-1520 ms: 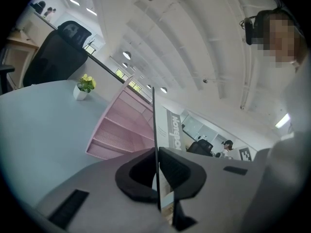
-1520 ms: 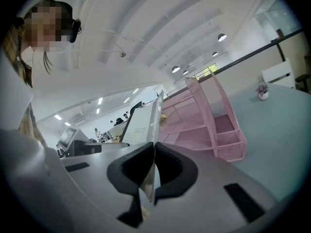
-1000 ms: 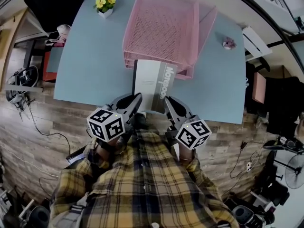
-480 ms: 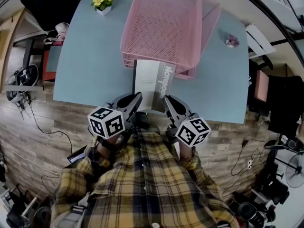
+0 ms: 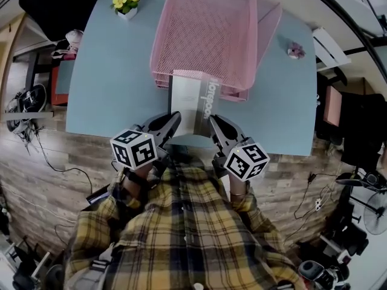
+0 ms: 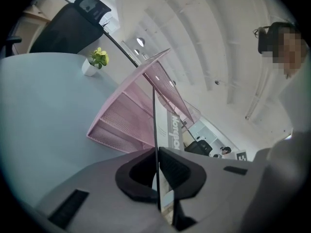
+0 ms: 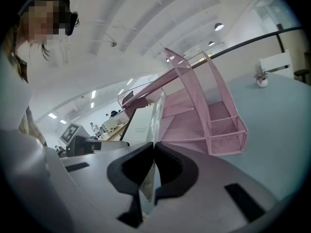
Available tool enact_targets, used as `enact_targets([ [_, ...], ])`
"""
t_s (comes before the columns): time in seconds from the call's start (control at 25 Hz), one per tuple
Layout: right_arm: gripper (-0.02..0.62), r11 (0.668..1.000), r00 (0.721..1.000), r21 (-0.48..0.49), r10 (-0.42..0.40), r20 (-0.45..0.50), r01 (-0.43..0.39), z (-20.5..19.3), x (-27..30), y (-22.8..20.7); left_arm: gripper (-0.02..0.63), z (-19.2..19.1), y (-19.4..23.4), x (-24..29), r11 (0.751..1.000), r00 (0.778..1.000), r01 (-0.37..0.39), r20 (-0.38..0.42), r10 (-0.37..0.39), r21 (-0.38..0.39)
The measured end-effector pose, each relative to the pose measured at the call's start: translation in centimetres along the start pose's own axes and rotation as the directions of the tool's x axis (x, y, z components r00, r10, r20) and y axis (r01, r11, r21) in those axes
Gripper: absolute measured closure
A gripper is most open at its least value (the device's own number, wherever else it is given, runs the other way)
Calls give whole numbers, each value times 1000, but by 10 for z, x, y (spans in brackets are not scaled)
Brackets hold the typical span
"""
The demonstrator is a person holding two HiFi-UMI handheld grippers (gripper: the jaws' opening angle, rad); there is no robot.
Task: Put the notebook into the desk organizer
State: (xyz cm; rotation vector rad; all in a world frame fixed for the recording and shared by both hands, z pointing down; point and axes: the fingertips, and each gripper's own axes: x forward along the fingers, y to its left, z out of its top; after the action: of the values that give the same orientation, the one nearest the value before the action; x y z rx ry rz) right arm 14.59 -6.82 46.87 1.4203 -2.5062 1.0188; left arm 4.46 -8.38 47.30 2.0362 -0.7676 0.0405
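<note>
Left gripper [image 5: 174, 119] has its jaws clamped on the near left corner of the notebook [image 5: 195, 100]; the left gripper view shows the cover edge-on, pinched between the dark pads [image 6: 175, 168]. Right gripper [image 5: 212, 122] has its jaws closed on the near right corner in the same way, with the thin edge squeezed between its pads [image 7: 167, 165]. The notebook is white and grey with vertical lettering down the right strip. It is held between the two grippers over the near part of the light blue table [image 5: 109, 83]. Its far end is tucked into the front opening of the pink mesh desk organizer [image 5: 208, 32], low down; which tier cannot be told. Most of the notebook sticks out toward the person. The organizer sits at the middle back of the table. A small pot of yellow flowers [image 5: 125, 3] stands at the far left corner, and a small pink object [image 5: 294, 51] is on the right, well apart from the organizer. A plaid shirt [image 5: 181, 228] fills the bottom of the head view.
</note>
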Motion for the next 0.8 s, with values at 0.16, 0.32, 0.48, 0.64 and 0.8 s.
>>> enact_targets([
  [0.16,578,1000,1000,-15,-6,0,6,9,7,-4,597,10,2,6,1000,1000,21,-2,-21,-24],
  [0.32,577,1000,1000,-19,-11,9,11,16,12,-7,600,19,3,11,998,999,43,11,-43,-53],
  [0.48,577,999,999,-26,-19,31,20,25,16,-11,601,28,1,15,993,997,78,25,-76,-92],
  [0.64,577,999,998,-40,-35,45,37,34,20,-16,601,37,-1,21,987,994,109,30,-106,-117],
  [0.8,571,998,997,-53,-35,65,39,45,24,-18,601,46,0,25,978,990,137,43,-132,-159],
])
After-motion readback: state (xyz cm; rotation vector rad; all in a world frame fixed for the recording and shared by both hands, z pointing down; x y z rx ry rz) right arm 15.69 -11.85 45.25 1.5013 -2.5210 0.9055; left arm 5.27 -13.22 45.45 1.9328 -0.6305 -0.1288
